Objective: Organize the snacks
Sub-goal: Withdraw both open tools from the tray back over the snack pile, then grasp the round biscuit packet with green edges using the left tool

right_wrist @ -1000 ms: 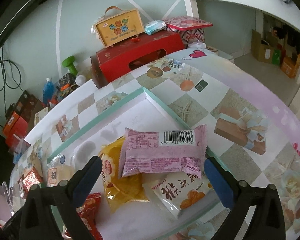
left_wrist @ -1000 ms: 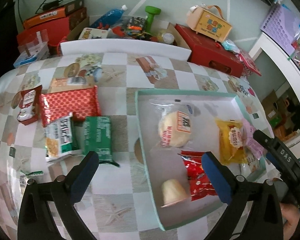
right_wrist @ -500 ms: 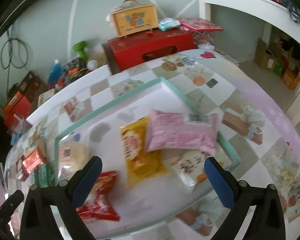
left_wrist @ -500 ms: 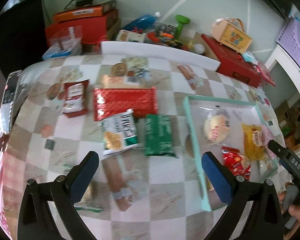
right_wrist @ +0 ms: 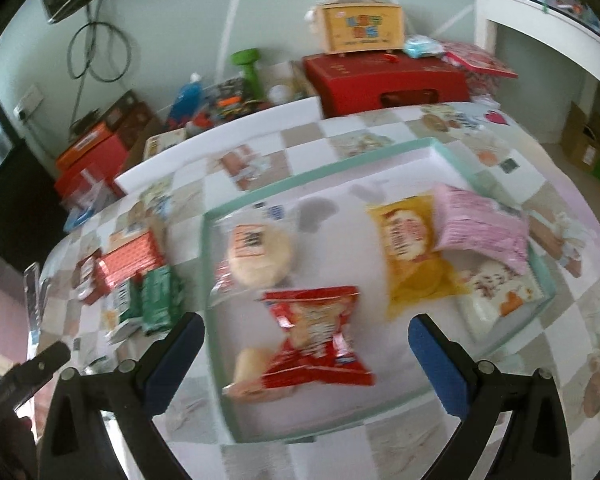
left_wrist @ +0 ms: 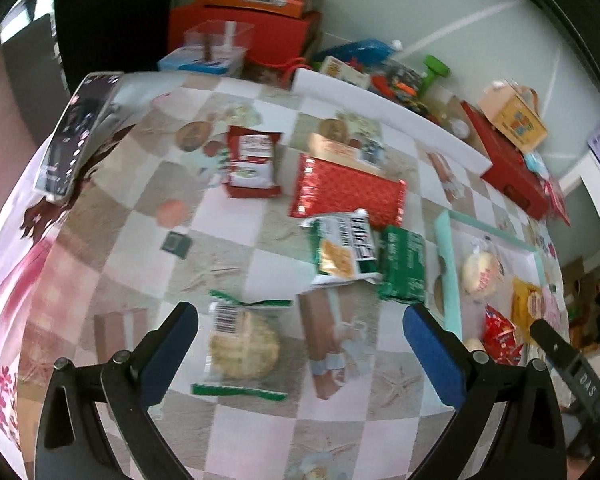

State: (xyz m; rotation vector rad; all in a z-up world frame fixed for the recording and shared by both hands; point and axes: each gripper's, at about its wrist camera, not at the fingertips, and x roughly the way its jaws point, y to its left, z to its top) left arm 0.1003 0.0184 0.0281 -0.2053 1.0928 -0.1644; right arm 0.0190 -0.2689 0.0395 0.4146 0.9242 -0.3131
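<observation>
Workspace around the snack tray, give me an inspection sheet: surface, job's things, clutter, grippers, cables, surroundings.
Surface: table with checkered printed tablecloth.
Job's things: shallow mint-rimmed tray holds a round bun in clear wrap, red crinkled snack packet, yellow packet, pink packet. Outside the tray: clear-wrapped cookie pack with green ends, red patterned packet, dark green packet.
Clutter: phone at the table edge.
Grippers: left gripper open, empty, over the cookie pack; right gripper open, empty, over the tray.
Cables: black loop on the wall.
Surroundings: red boxes, green dumbbell.
</observation>
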